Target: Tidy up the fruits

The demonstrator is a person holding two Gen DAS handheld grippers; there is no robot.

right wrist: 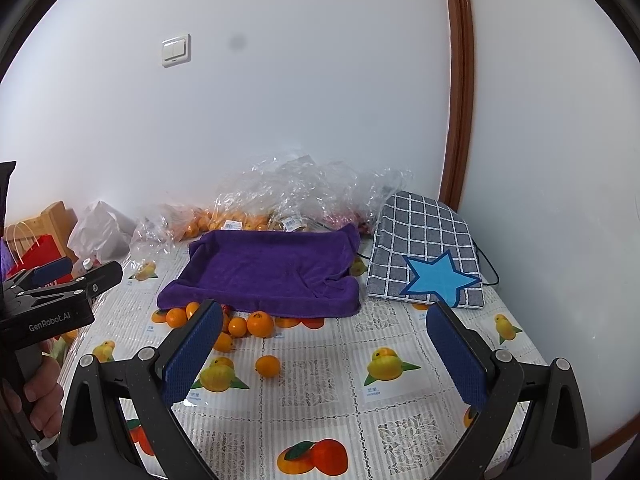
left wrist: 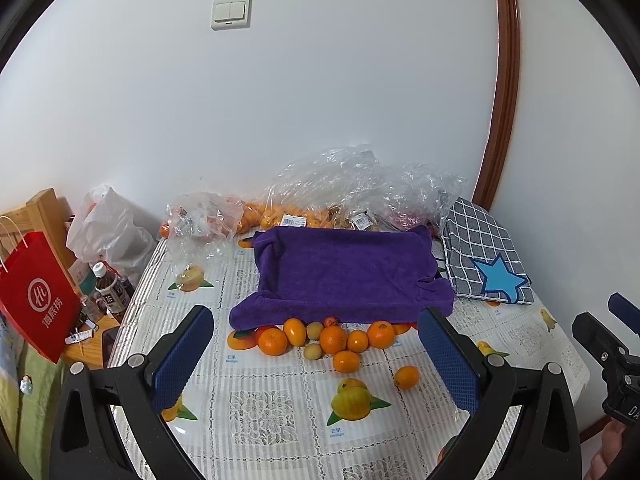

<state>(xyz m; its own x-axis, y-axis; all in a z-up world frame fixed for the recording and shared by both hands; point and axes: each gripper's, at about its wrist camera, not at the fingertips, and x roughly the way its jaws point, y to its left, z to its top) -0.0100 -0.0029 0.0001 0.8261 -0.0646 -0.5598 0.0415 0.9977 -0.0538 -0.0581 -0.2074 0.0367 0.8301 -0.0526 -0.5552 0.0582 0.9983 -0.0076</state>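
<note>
Both grippers, left (left wrist: 316,354) and right (right wrist: 324,354), gape wide, empty; next, grab the stray orange (right wrist: 267,365) at 10 o'clock.

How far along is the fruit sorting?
It looks barely started. The purple towel-lined tray holds no fruit. Both claws, left and right, are open and hold nothing. The oranges lie loose before the tray, one stray orange apart, and more fruit sits in the plastic bags.
</note>
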